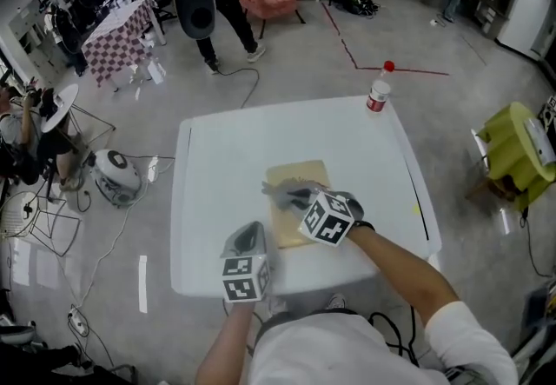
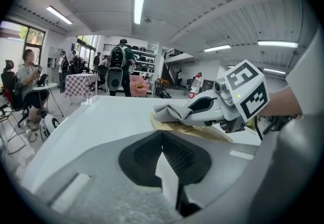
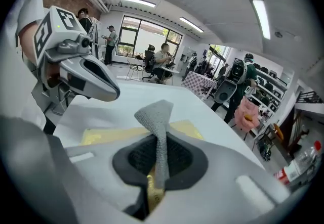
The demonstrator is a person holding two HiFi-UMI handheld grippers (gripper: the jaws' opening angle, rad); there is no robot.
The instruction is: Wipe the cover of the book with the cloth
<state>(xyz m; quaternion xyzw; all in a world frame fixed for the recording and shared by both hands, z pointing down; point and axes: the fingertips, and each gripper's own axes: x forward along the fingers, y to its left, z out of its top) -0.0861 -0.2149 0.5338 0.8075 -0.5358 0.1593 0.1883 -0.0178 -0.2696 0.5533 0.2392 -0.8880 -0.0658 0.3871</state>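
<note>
A tan book (image 1: pixel 303 179) lies flat in the middle of the white table (image 1: pixel 226 157). My right gripper (image 1: pixel 300 197) hovers over the book's near half, shut on a grey cloth (image 1: pixel 280 191) that sticks out to the left. In the right gripper view the cloth (image 3: pixel 158 132) stands pinched between the jaws, with the yellow book cover (image 3: pixel 101 135) beneath. My left gripper (image 1: pixel 253 233) is at the table's front, just left of the book, shut on nothing. From the left gripper view (image 2: pixel 162 139) I see the right gripper (image 2: pixel 210 106), the cloth (image 2: pixel 171 113) and the book (image 2: pixel 200 130).
A clear bottle (image 1: pixel 378 94) with a red cap stands at the table's far right corner. A yellow-green chair (image 1: pixel 514 149) is on the floor to the right. People, cables and equipment stand on the floor beyond the far and left table edges.
</note>
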